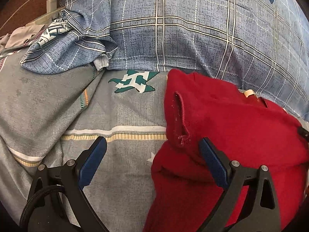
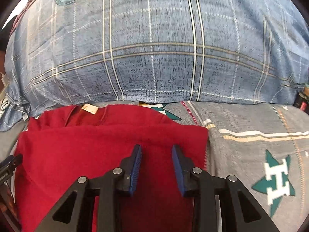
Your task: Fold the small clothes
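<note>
A red knit garment (image 1: 231, 127) lies partly folded on the grey bedsheet (image 1: 119, 174), with a sleeve opening facing left and a cream neck label (image 2: 89, 108) at its far edge. My left gripper (image 1: 152, 139) is open wide at the garment's left edge. Its right finger (image 1: 212, 160) is over the red cloth and its left finger (image 1: 94, 158) over the sheet, with nothing pinched. In the right wrist view my right gripper (image 2: 156, 147) hangs over the red garment (image 2: 77, 154) near its right edge. Its jaws stand a little apart, and the cloth lies flat beneath, not between the pads.
A big blue plaid pillow (image 1: 193, 34) runs along the far side of the bed (image 2: 154, 48). A crumpled blue pillowcase (image 1: 67, 44), a grey cloth (image 1: 21, 36) and a white charger with cable (image 1: 50, 1) sit at the far left. Green star emblems (image 2: 276, 181) mark the sheet.
</note>
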Demonstrator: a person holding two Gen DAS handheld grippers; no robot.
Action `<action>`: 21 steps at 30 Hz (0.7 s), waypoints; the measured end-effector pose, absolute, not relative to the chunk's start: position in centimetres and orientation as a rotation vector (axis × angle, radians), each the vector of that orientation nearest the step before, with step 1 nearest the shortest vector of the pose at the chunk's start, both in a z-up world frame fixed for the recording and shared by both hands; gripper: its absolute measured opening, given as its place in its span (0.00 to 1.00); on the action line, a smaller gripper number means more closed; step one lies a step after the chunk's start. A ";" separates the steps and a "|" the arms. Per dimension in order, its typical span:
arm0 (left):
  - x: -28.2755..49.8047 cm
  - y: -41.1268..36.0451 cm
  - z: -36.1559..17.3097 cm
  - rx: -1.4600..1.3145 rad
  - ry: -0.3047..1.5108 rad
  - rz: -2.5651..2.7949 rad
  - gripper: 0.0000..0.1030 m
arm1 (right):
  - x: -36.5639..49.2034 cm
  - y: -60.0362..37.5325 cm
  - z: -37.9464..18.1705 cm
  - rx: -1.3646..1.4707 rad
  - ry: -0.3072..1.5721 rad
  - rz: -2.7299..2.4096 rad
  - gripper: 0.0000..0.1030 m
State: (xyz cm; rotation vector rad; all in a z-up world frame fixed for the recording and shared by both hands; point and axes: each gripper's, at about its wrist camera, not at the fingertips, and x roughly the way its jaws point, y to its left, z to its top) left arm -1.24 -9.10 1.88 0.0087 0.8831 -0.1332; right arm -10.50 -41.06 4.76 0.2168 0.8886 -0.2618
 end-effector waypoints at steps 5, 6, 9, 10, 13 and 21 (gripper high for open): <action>-1.3 -9.2 1.8 0.006 0.881 -0.129 0.94 | -10.9 -39.8 6.2 0.146 0.864 -0.231 0.32; -1.3 -9.2 1.8 0.007 0.880 -0.129 0.94 | -10.4 -39.7 6.1 0.139 0.869 -0.231 0.32; -1.3 -9.2 1.8 0.005 0.881 -0.127 0.94 | -8.4 -40.4 4.7 0.137 0.914 -0.265 0.32; -1.2 -9.2 1.7 0.005 0.882 -0.129 0.94 | -7.8 -40.8 4.3 0.141 0.933 -0.287 0.32; -1.1 -9.2 1.7 0.007 0.885 -0.130 0.94 | -6.4 -41.6 3.2 0.141 0.944 -0.317 0.37; -1.1 -9.2 1.7 0.001 0.889 -0.126 0.94 | -8.5 -41.6 5.8 0.123 0.946 -0.306 0.39</action>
